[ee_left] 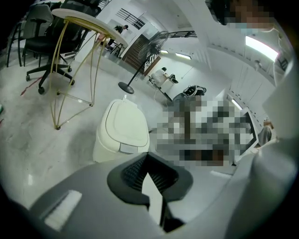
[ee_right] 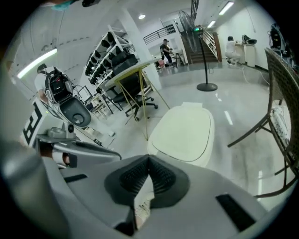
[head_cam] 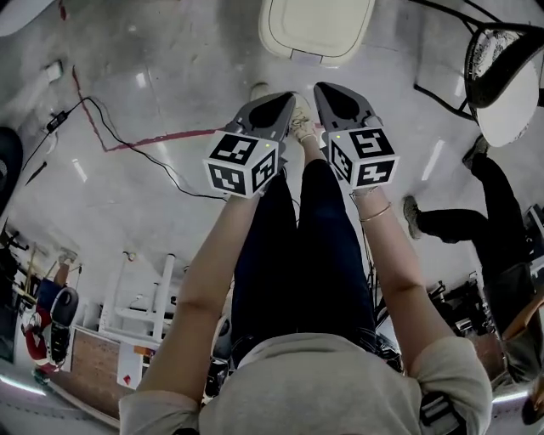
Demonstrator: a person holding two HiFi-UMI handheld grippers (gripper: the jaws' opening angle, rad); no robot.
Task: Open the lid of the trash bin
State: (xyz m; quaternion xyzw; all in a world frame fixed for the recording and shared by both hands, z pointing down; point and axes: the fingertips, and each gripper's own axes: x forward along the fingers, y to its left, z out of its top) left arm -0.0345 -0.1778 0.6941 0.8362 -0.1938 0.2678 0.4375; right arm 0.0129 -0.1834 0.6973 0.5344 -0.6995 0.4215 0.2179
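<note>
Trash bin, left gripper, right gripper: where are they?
trash bin point(head_cam: 316, 24): head view, middle of its closed lid.
left gripper point(ee_left: 147, 155): left gripper view, where its fingertips meet.
right gripper point(ee_right: 148, 158): right gripper view, where its fingertips meet.

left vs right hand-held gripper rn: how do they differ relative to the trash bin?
Reach: the right hand-held gripper sits nearer the trash bin than the left hand-held gripper. Aim: the lid lies straight ahead of the right one's jaws, but off to the left of the left one's. Shared: both shut, empty, clear of the bin; lid down.
</note>
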